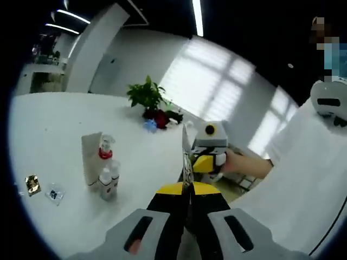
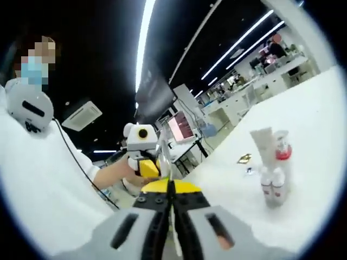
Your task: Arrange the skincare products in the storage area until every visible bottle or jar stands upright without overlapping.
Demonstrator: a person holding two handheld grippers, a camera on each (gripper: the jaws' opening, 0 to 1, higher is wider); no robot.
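Bottles stand grouped on the white tabletop (image 1: pixel 65 119), and both grippers sit well back from them, so the step in hand looks like a pause or check between placements rather than a grasp.

Taking the left gripper view from left to right around that cluster: two small flat sachets lie to its left, a gold foil sachet (image 1: pixel 32 184) and, nearer the cluster, a clear-and-blue sachet (image 1: pixel 55 193). The cluster itself counts four pieces: one tall white squeeze tube (image 1: pixel 91 154), one clear pump bottle with a red collar (image 1: pixel 105 153), and two small white bottles with red labels (image 1: pixel 109 183) in front, all upright and touching or nearly so (overlap is hard to judge). Right of it, the left gripper (image 1: pixel 189 190) has its yellow-tipped jaws pressed together on nothing, and beyond it a hand holds the other gripper.

The right gripper (image 2: pixel 169 189) is likewise closed and empty.

The next move probably calls for opening a gripper and spacing the bottles slightly.
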